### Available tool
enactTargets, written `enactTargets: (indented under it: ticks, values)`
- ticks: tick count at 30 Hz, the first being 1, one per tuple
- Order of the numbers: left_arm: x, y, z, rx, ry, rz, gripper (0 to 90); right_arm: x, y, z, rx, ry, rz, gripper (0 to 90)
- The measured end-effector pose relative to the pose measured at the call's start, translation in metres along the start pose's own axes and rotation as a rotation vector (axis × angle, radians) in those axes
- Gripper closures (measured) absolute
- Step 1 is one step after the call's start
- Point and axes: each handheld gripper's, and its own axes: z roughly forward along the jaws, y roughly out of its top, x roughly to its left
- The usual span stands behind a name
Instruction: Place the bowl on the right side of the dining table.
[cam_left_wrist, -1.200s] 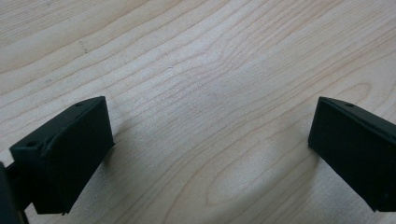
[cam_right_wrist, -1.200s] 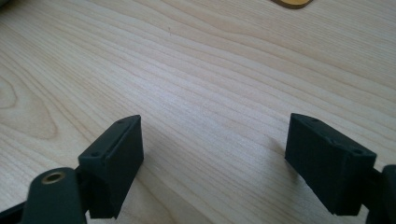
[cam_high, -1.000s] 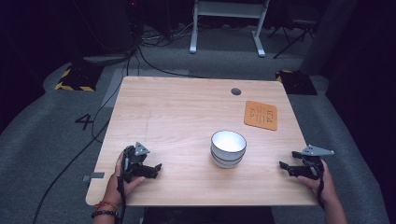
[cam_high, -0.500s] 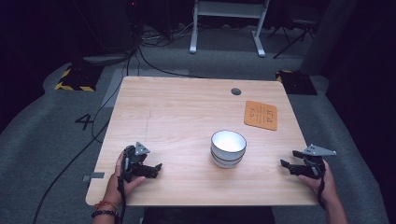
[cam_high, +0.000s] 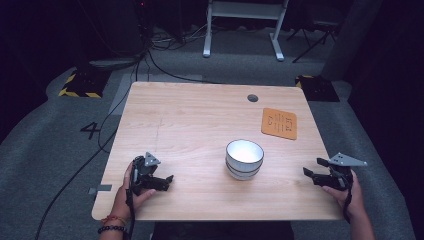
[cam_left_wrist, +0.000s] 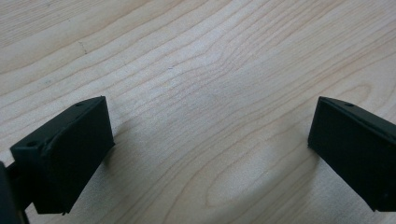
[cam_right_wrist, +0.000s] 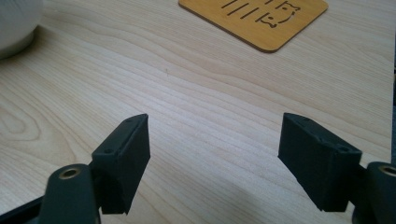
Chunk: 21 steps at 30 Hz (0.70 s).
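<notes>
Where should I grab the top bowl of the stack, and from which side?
Take the top bowl by its rim, on the side facing the right hand-held gripper, coming from above with one jaw inside and one outside. It sits upright, nested in the lower bowl, so probably only its thin rim stands free; its round wall looks too wide to span.

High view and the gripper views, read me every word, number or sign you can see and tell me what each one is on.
"4": dark numeral on the grey floor left of the table.
Orange coaster: cut-out bars and small shapes, no readable words.
Stacked bowls: no text.
</notes>
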Motion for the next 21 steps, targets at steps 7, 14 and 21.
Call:
enactTargets:
  ticks: [7,14,21]
  values:
    - [0.000,0.000,0.000,0.001,0.001,0.001,0.1,0.008,0.011,-0.005,0.004,0.030,-0.024,24.2]
    - [0.000,0.000,0.000,0.000,0.001,0.000,0.1,0.016,0.016,-0.004,0.007,0.051,-0.042,24.2]
    - [0.000,0.000,0.000,0.001,0.001,0.001,0.1,0.021,0.021,-0.004,-0.001,0.077,-0.056,24.1]
